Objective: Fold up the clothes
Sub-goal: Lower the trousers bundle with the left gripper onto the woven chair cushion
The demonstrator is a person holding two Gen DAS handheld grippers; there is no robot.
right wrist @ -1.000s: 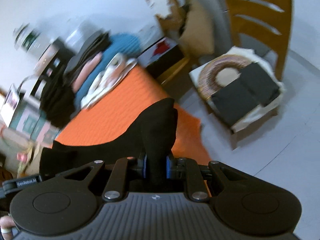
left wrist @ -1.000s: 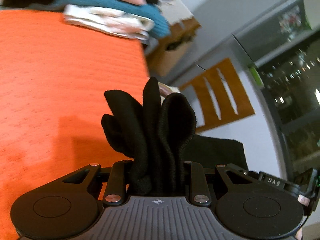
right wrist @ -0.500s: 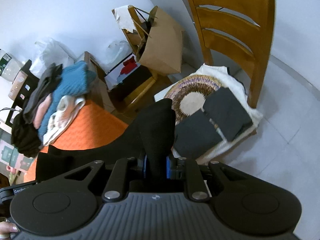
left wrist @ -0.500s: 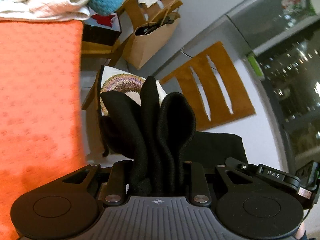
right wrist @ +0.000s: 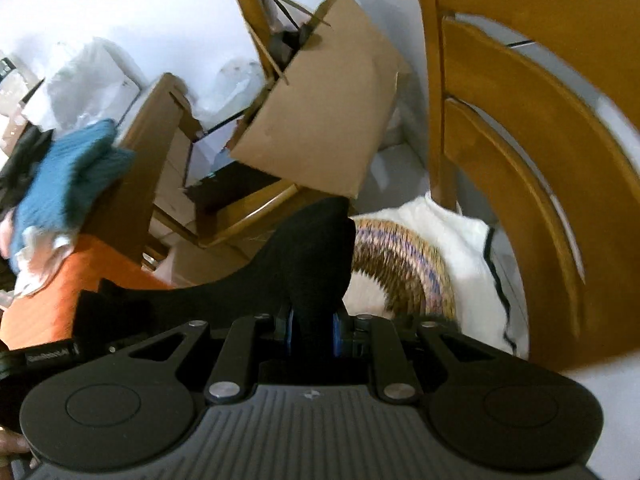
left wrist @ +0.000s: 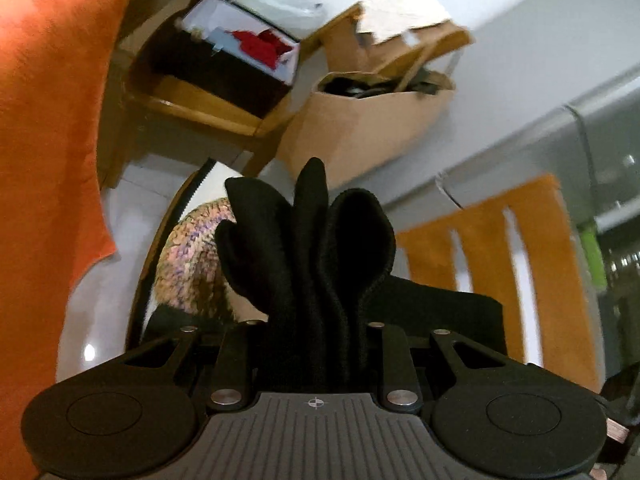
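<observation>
We hold one black knit garment (left wrist: 316,264) between both grippers, clear of the orange textured tablecloth (left wrist: 48,128).

Left gripper (left wrist: 316,344): clamped tight on a bunched wad of the black fabric, several folds standing up out of its jaws.

Right gripper (right wrist: 312,320): closed on a single thick fold of the same garment (right wrist: 308,264), blue pads pressing either side; the cloth trails off to our left.

Below and ahead: a round woven straw mat (right wrist: 404,268) lying on a white cloth (right wrist: 476,264) on the seat of a wooden slat-back chair (right wrist: 532,128).

Beyond: a brown paper bag (right wrist: 320,120); a blue knit item (right wrist: 68,176) on the pile at the table's far edge.
</observation>
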